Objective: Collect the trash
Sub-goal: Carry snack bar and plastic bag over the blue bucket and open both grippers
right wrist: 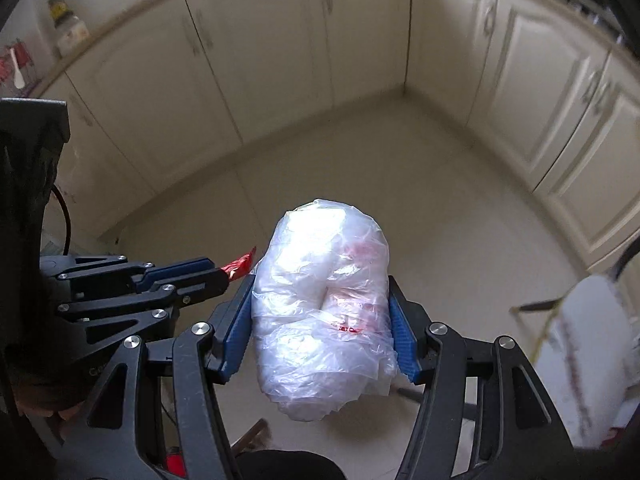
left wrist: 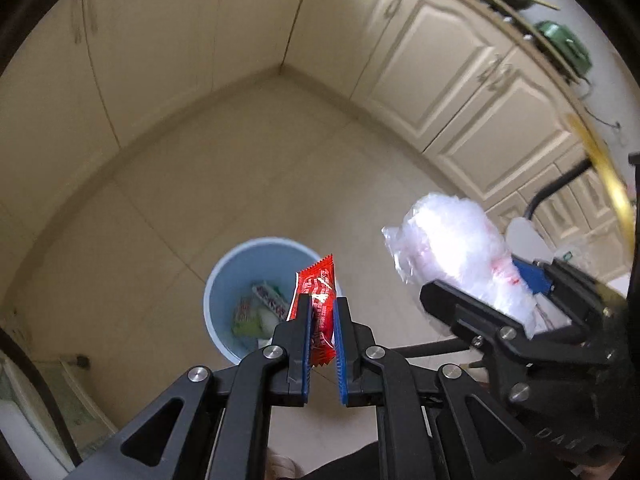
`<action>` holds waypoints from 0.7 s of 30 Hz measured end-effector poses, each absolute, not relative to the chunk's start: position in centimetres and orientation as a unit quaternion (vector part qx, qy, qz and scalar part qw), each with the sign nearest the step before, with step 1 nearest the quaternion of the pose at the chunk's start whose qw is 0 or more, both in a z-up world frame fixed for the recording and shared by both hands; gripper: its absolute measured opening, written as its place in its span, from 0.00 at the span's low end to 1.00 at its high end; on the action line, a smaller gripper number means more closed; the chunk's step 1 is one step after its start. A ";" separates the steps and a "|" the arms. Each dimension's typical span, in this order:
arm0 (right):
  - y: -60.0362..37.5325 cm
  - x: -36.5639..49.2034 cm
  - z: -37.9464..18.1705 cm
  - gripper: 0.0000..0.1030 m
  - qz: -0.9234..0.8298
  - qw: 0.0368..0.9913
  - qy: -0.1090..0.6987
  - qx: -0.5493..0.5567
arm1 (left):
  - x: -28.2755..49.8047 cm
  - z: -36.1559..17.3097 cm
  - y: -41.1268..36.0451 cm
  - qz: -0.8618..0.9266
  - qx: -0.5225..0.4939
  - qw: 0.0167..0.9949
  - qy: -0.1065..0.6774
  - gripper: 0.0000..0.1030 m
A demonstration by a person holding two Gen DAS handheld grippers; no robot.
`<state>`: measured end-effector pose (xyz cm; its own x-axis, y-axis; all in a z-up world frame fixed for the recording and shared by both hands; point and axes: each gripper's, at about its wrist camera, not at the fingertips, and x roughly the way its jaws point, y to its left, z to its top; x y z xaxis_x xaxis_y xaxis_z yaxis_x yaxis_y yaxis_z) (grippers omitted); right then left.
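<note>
Below, on the tiled floor point(left wrist: 240, 160): blue bin point(left wrist: 213, 280), open-topped, with a few printed wrappers point(left wrist: 268, 300) lying at its bottom.

Up and to the right of the bin, well clear of its rim: crumpled clear plastic bag point(right wrist: 320, 312), clamped across its middle between the blue pads of the right gripper point(right wrist: 320, 292), about half spread around the bulk. Judged very light, soft and springy, likely to puff back out once let go. Slippery film too, so best gripped across the thick middle as now, not by a loose corner. Nothing fragile to fear.

Over the bin's near rim, as seen from the left wrist: red snack wrapper point(left wrist: 316, 280), pinched upright by its lower half in the left gripper point(left wrist: 322, 312), nearly closed on the thin foil. Judged almost weightless, thin, crinkly and slick. Apt to flutter sideways on the drop, so better released low over the bin's mouth.

As for writing: red print on the bag, too creased and glared to read. White characters on the red wrapper, too small and blurred to make out. Print on the wrappers inside the bin, likewise unreadable. Moulded letters on the right gripper's body, only partly in view, not readable with any confidence.
</note>
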<state>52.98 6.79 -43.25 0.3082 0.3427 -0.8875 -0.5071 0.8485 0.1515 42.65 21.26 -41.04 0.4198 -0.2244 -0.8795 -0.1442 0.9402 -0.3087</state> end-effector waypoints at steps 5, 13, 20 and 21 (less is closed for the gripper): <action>8.0 54.9 -48.5 0.56 0.256 0.780 0.566 -0.075 | 46.1 -45.5 22.4 -0.011 -0.181 0.801 0.571 0.07; 8.6 56.3 -52.1 0.58 0.263 0.761 0.591 -0.045 | 49.5 -46.9 23.3 0.028 -0.176 0.797 0.577 0.41; 8.7 56.9 -50.9 0.66 0.281 0.759 0.587 -0.032 | 47.0 -43.8 24.1 0.066 -0.174 0.809 0.558 0.42; 8.9 56.9 -50.7 0.67 0.281 0.761 0.583 -0.031 | 46.5 -42.9 24.0 0.070 -0.175 0.812 0.552 0.42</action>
<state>56.93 8.86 -50.70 0.1616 0.3918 -0.9057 -0.4649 0.8398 0.2803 46.49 23.98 -42.94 0.3801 -0.0792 -0.9215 -0.3081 0.9286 -0.2069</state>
